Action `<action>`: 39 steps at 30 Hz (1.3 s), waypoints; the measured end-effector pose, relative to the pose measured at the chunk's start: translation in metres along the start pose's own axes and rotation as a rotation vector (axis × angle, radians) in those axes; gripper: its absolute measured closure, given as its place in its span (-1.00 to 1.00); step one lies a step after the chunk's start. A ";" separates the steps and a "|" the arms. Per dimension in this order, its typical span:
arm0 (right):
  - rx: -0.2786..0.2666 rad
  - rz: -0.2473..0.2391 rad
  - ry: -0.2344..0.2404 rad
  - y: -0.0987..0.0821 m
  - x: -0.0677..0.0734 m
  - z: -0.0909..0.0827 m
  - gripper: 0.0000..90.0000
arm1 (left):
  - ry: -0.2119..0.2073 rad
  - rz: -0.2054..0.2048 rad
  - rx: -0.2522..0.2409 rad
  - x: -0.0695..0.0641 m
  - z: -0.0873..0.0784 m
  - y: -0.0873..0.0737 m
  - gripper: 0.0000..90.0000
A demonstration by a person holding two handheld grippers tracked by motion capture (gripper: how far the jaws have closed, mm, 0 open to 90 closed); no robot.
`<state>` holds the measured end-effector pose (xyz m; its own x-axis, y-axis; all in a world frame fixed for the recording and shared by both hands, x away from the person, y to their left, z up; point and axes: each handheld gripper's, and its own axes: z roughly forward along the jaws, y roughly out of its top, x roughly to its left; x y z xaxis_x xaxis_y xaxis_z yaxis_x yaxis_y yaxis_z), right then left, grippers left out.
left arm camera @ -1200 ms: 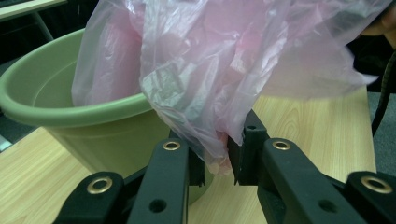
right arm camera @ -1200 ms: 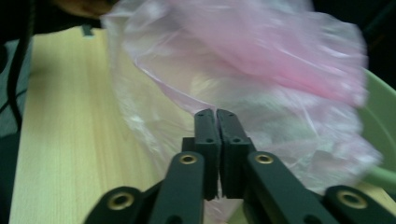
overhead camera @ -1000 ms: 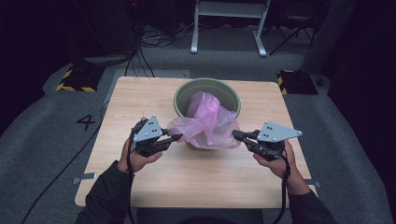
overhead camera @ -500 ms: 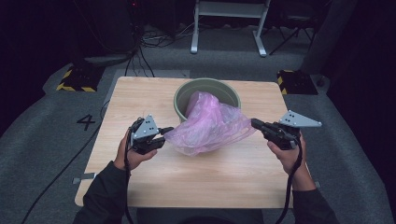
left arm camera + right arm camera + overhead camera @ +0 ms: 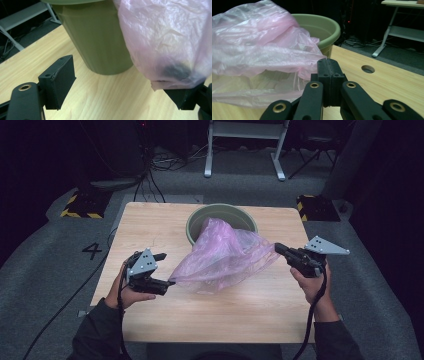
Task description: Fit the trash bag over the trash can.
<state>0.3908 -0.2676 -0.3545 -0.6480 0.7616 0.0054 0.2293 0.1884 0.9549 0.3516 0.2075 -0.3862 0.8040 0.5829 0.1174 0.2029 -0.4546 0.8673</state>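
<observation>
Nearest the front edge of the table [image 5: 210, 320], the person's two hands come in from below, each with a gripper. The left gripper [image 5: 162, 270] sits near the left front part of the table; its jaws have just been opening and now stand wide apart. In the left gripper view the corner of the pink plastic bag [image 5: 170, 45] drapes over one jaw while the other jaw stands clear of it, so the pads are not pressing on the film.

The right gripper [image 5: 278, 248] is near the right edge, its jaws closed flat together on the opposite corner of the bag [image 5: 262, 57]; the right gripper view shows the film pinched between the two pads [image 5: 329, 72].

Between the grippers the bag [image 5: 220, 257] stretches across the middle of the table as a crumpled, see-through sheet, its lower fold lying on the wood and its upper part rising toward the back.

Behind it, close to the far edge at the middle, stands a round green tub [image 5: 200, 217]. The top of the bag reaches over the tub's front rim and into its mouth. What else the tub holds cannot be told, since the bag covers much of the opening; the visible inner wall is bare.

Beyond the table lie grey carpet [image 5: 60, 245], cables and the legs of a white stand [image 5: 245, 140].
</observation>
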 end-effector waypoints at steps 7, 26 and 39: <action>-0.014 0.006 -0.002 0.005 0.000 0.000 1.00 | -0.063 -0.004 -0.066 -0.013 -0.004 0.003 -0.62; -0.014 -0.084 -0.014 0.031 0.014 0.015 1.00 | -0.051 0.127 -0.141 -0.046 0.005 0.080 0.07; 0.028 -0.043 -0.046 0.025 -0.004 0.025 0.99 | -0.048 -0.010 -0.107 -0.017 0.008 0.049 0.16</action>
<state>0.4173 -0.2504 -0.3376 -0.6235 0.7802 -0.0497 0.2226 0.2381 0.9454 0.3519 0.1700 -0.3494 0.8286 0.5528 0.0879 0.1522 -0.3735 0.9151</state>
